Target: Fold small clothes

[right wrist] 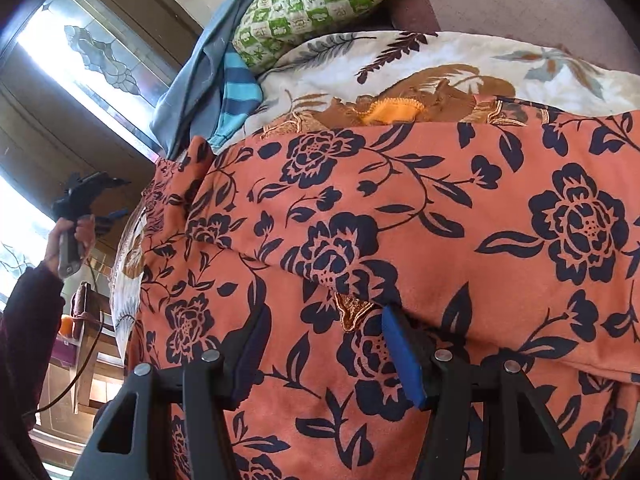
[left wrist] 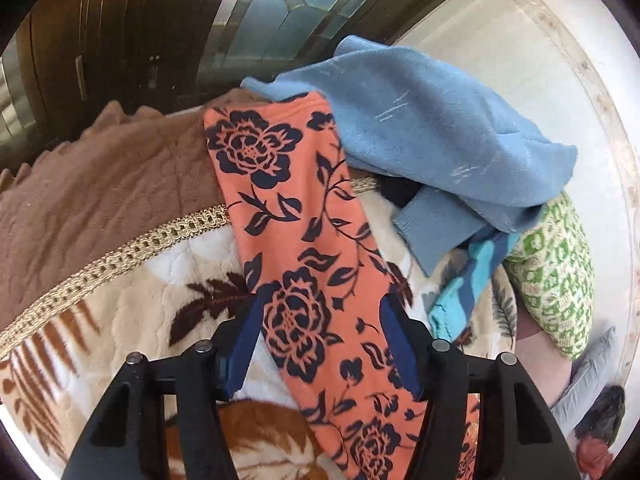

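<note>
An orange garment with dark blue flowers (left wrist: 304, 264) lies stretched out on a cream leaf-print blanket (left wrist: 160, 280). In the right wrist view the orange garment (right wrist: 420, 220) fills most of the frame, with one part folded over another. My left gripper (left wrist: 322, 312) is open, its blue pads either side of the orange strip, just above it. My right gripper (right wrist: 324, 320) is open above the garment near a gold-trimmed edge (right wrist: 354, 312). The left gripper also shows far left in the right wrist view (right wrist: 100, 200), held in a hand.
A blue towel-like cloth (left wrist: 432, 136) and a striped turquoise garment (left wrist: 468, 280) lie heaped beyond the orange garment. A green patterned pillow (left wrist: 556, 272) sits at the right. A brown quilted cover (left wrist: 100, 184) with gold trim lies left. A glass-panelled door (right wrist: 92, 52) stands behind.
</note>
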### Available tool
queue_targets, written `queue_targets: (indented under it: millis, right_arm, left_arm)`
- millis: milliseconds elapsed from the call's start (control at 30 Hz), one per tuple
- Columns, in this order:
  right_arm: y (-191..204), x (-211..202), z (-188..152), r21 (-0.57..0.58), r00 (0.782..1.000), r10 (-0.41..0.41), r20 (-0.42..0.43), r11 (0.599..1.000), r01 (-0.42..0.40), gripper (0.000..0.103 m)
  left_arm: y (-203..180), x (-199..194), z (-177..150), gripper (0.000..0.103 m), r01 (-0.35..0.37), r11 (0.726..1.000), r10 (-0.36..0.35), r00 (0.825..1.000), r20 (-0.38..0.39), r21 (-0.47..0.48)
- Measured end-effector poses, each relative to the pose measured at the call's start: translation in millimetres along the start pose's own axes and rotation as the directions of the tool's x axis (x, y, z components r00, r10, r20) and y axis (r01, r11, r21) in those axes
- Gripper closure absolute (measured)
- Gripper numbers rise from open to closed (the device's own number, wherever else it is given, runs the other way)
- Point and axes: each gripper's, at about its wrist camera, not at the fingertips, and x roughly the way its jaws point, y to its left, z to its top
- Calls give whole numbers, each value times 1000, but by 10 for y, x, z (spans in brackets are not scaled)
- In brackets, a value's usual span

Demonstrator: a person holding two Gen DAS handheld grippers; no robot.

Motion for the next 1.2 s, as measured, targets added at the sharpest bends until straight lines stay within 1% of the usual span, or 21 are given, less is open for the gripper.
queue_targets:
  millis: [67, 100, 167, 267, 333, 433, 500, 533, 567, 633, 667, 733, 800, 867, 933, 1000, 1100, 1200]
  right_arm:
    - [-21, -14, 14, 4, 1000, 4, 3, 1000, -4, 42]
    - [-26, -14, 22, 4, 1000, 7, 2, 1000, -7, 42]
    - [-32, -10, 25, 3, 1000, 8, 1, 1000, -8, 42]
    - [-26, -8, 28, 0, 1000, 6, -2, 1000, -6, 42]
    - [-26, -6, 32, 1, 1000, 7, -2, 1000, -7, 42]
    - [-37, -6, 30, 7, 1000, 11, 1, 1000, -11, 42]
    - [-36, -9, 27, 7, 1000, 10, 5, 1000, -10, 42]
    - [-33, -10, 25, 3, 1000, 8, 7, 1000, -8, 42]
    - [-31, -11, 23, 0, 1000, 5, 10, 1000, -5, 42]
    - [-28, -12, 27, -2, 1000, 0, 17, 1000, 0, 42]
    - [-29, -17, 30, -3, 1000, -2, 23, 1000, 2, 42]
    - [-32, -51, 44, -3, 999, -6, 46, 1000, 6, 42]
    - [-50, -120, 66, 6, 997, -10, 81, 1000, 10, 43]
    - [-89, -212, 102, 26, 993, -12, 119, 1000, 9, 43]
    - [-155, -329, 144, 55, 986, -22, 166, 998, 13, 43]
    - [-253, -454, 195, 97, 977, -34, 208, 995, 13, 43]
    - [-444, -661, 260, 176, 961, -51, 271, 984, 3, 43]
    - [-650, -911, 303, 251, 938, -77, 337, 968, -10, 43]
  left_arm:
    - [30, 112, 53, 49, 3, 1000, -2, 1000, 13, -26]
    - [49, 152, 76, 49, 4, 1000, -4, 1000, 17, -30]
    - [109, 193, 116, 50, -23, 998, 24, 999, 32, -50]
    - [210, 252, 145, 52, -2, 995, 6, 999, 40, -96]
    - [206, 251, 163, 52, -5, 994, 11, 998, 60, -108]
    - [152, 324, 232, 52, -32, 996, 39, 996, 77, -88]
    - [130, 363, 292, 52, -36, 996, 44, 994, 96, -82]
    - [131, 376, 310, 56, -39, 996, 47, 994, 102, -86]
    - [132, 386, 322, 72, -45, 995, 54, 992, 111, -86]
    - [136, 405, 332, 96, -46, 996, 54, 992, 117, -71]
    - [118, 385, 320, 96, -50, 997, 58, 990, 129, -58]
    - [8, 284, 265, 97, -63, 998, 62, 983, 171, 1]
    - [-158, 117, 183, 97, -42, 997, 27, 977, 212, 69]
    - [-390, -74, 67, 98, -13, 990, -20, 974, 225, 142]
    - [-689, -277, -96, 98, 5, 972, -60, 972, 229, 235]
    - [-1009, -478, -314, 98, 27, 942, -110, 967, 231, 336]
    - [-1507, -715, -703, 98, 48, 880, -161, 966, 203, 472]
    - [-1986, -883, -1277, 98, 90, 801, -218, 965, 147, 592]
